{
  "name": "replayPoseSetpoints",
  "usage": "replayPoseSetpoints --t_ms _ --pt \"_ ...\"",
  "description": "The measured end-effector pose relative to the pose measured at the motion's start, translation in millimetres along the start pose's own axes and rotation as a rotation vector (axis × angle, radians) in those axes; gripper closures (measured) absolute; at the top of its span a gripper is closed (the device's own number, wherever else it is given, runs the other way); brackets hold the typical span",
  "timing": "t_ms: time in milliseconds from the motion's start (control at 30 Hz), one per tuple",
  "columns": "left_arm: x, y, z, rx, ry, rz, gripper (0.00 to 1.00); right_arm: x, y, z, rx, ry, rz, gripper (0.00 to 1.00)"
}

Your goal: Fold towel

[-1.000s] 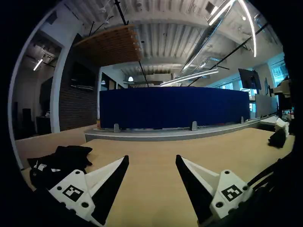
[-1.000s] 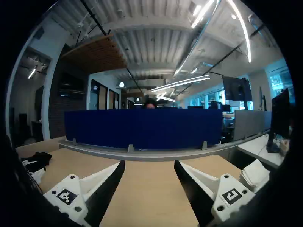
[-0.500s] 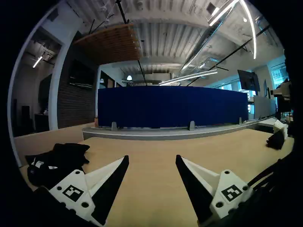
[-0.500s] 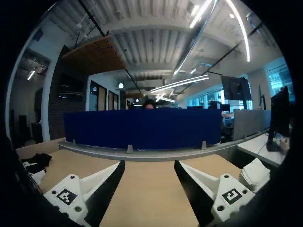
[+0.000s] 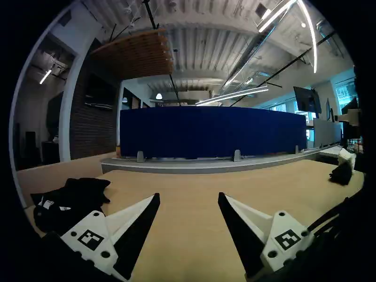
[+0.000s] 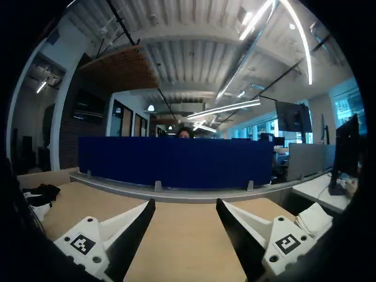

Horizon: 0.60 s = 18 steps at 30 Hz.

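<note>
A crumpled black towel pile [image 5: 70,201] with small white tags lies on the wooden table [image 5: 188,181], left of and just beyond my left gripper [image 5: 188,195]. That gripper is open and holds nothing, hovering low over bare wood. My right gripper [image 6: 185,201] is also open and holds nothing above the tabletop [image 6: 183,230]. In the right gripper view the black pile [image 6: 41,191] sits far to the left. A stack of folded white cloth [image 6: 314,218] rests at the lower right.
A blue divider [image 5: 211,131] on a grey rail runs across the back of the table. A dark lump with a white piece on top [image 5: 342,172] sits at the table's far right. A monitor [image 6: 347,150] stands on a neighbouring desk.
Both views have shifted only slightly, with the scene drifting a little. Both grippers stay open, and nothing has been taken hold of or moved on the table.
</note>
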<state>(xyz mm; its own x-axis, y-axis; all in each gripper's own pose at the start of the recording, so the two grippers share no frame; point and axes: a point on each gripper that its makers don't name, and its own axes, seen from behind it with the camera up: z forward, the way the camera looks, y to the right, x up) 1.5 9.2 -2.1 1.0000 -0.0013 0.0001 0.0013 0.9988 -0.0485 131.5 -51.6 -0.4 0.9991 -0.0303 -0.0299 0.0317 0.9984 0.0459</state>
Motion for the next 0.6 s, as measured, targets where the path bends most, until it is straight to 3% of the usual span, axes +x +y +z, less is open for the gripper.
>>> replayPoseSetpoints --t_ms 600 --pt "1 0.7 -0.1 0.000 0.000 0.000 0.08 -74 6 5.2 -0.025 -0.029 0.019 0.00"
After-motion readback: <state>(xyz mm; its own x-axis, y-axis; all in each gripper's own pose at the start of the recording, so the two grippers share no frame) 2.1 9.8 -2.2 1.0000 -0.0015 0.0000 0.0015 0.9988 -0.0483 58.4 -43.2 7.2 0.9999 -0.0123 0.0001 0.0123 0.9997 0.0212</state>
